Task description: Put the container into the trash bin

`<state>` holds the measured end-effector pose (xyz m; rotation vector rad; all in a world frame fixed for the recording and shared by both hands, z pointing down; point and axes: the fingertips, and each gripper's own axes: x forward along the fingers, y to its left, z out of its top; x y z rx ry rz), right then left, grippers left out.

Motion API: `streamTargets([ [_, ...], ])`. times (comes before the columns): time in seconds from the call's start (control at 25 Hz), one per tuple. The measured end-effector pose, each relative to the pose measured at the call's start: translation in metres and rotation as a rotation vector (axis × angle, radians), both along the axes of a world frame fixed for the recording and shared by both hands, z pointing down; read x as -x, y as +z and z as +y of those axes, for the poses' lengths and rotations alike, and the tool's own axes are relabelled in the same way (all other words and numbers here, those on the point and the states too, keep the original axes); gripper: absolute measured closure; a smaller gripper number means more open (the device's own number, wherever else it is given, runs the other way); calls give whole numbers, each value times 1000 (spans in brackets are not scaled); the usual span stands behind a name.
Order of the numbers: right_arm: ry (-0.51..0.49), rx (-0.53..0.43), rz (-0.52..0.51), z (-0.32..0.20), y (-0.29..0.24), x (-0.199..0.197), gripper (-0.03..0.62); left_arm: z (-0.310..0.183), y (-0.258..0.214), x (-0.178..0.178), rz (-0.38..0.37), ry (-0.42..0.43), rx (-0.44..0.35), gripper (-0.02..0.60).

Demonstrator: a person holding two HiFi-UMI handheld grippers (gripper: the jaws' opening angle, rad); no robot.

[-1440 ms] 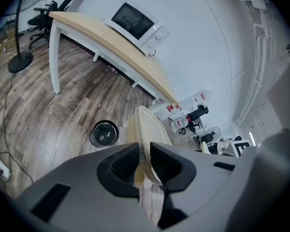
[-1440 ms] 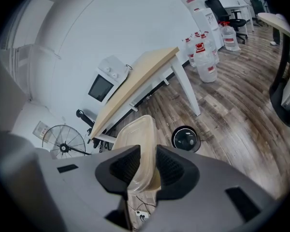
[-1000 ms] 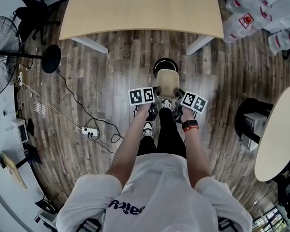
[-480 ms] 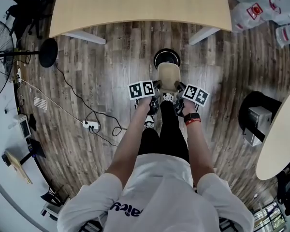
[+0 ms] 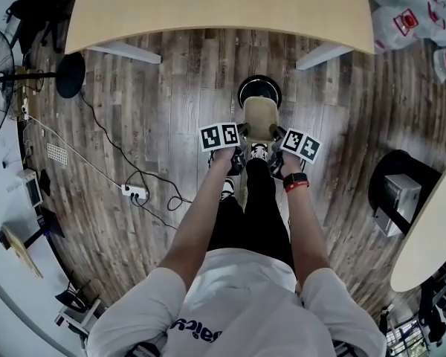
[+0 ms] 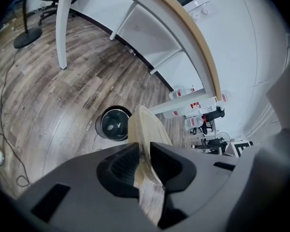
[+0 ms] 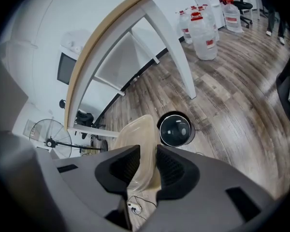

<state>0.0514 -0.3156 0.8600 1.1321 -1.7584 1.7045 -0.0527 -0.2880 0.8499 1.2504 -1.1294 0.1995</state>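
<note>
While you hold the beige container from both sides, your left gripper has its jaws nearly together, pinched on the container's thin left edge. Your right gripper is the same, narrow gap, pads pressed on the right edge. The container spans between the two grippers and sticks out past both sets of fingertips. The round black trash bin stands on the wood floor, ahead of and below both grippers, just beyond the container's far end. The container is above the bin's near rim, not in it yet. A tan table is further ahead, past the bin.
</note>
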Motion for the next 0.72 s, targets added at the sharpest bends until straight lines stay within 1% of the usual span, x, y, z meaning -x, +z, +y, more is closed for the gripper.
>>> streamTargets([
  [0.2,6,22,-1,-6,38,5,490,-8,38,5,-3,23,12,498],
  [0.36,11,43,-3,-19,72,7,490,-20,72,7,-1,17,20,497],
  [0.56,-12,62,9,-25,104,6,490,-24,102,6,-7,15,37,497],
  [0.72,-35,62,21,-34,128,13,488,-34,127,12,-9,11,41,497],
])
